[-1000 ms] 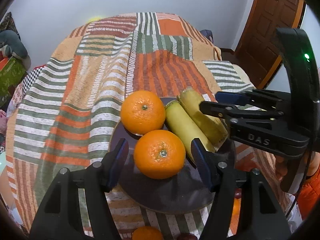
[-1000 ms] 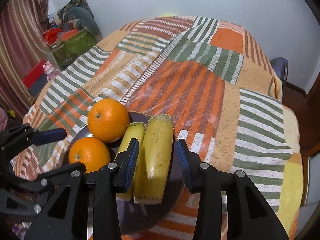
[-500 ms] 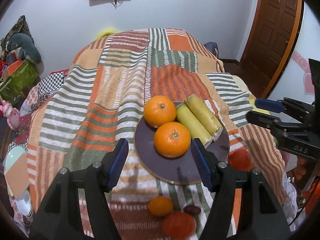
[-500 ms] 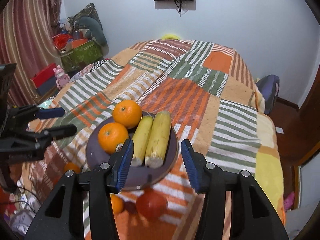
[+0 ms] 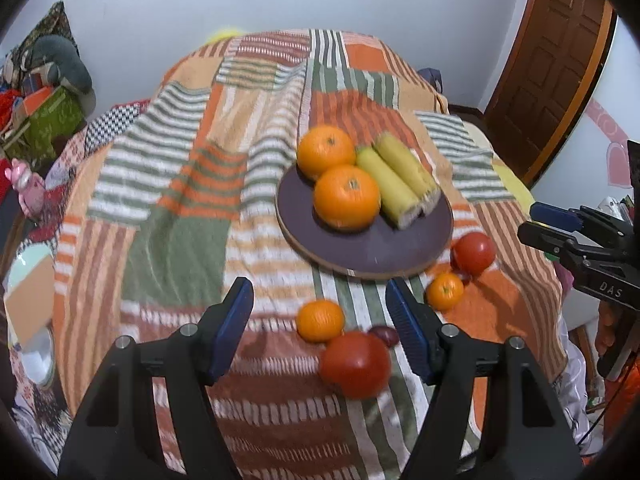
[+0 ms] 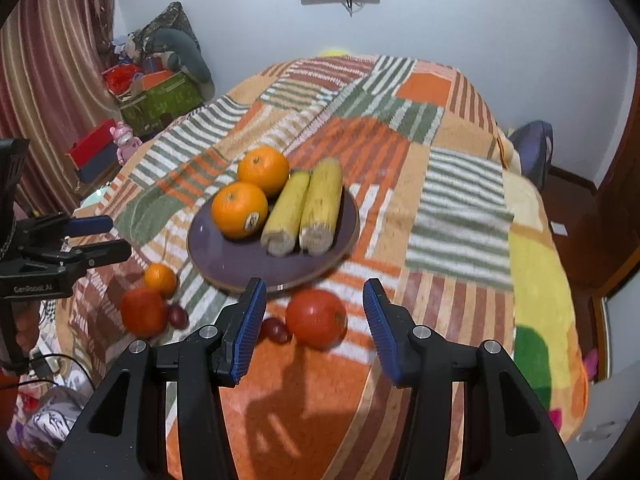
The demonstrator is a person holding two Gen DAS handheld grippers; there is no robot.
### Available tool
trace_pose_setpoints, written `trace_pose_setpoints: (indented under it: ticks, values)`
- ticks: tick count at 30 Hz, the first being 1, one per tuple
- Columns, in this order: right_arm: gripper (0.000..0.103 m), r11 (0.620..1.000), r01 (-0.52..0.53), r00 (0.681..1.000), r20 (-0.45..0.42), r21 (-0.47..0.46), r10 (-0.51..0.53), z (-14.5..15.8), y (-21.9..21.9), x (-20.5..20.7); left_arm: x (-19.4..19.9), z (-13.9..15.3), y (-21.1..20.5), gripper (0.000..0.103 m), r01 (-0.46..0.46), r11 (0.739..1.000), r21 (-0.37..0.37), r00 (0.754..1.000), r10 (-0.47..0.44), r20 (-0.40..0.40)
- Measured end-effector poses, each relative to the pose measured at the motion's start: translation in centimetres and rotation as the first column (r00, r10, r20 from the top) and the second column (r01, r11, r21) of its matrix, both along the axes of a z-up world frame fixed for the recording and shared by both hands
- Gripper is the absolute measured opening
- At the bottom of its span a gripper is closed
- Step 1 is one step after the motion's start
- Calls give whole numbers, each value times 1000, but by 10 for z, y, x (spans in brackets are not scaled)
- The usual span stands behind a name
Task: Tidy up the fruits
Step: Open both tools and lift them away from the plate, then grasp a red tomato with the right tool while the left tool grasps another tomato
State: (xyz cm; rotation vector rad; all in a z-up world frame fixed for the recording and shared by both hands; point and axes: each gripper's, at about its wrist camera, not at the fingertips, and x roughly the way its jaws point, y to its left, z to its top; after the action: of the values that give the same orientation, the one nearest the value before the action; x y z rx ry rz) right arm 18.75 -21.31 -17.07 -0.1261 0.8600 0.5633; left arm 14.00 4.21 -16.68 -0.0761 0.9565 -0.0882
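Observation:
A dark round plate [image 5: 364,256] [image 6: 240,260] on the patchwork blanket holds two oranges [image 5: 346,197] [image 6: 239,210] and two corn cobs [image 5: 390,182] [image 6: 304,208]. Loose in front of it lie two tomatoes [image 5: 355,364] [image 6: 316,319], two small oranges [image 5: 320,319] [image 6: 160,279] and dark plums [image 6: 275,330]. My left gripper [image 5: 318,292] hovers above the near small orange and tomato, its jaws opening, nothing between them. My right gripper [image 6: 313,286] stands open over the other tomato, also with nothing between its fingers.
The striped blanket [image 5: 180,200] covers a rounded bed that drops away at its near and side edges. A green box with clutter [image 6: 164,100] and a pink toy [image 6: 126,140] stand at the left. A wooden door [image 5: 556,68] is at the right.
Both grippers have pulled back from the plate, leaving the orange and the corn cobs on it. The loose tomatoes, small oranges and plums have come into view.

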Motion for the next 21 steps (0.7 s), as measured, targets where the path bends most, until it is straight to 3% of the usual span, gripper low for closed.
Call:
trace_pose_setpoints:
  ticks: [11, 21]
  values:
    - [47, 1000, 13, 998, -65, -18, -14, -30, -2, -4, -19, -41, -14, 68, 4, 1000, -30, 994, -7, -107]
    - [47, 1000, 8, 994, -112, -5, -9, -44, 6, 6, -15, -57, -18, 68, 6, 998, -66, 991, -15, -135]
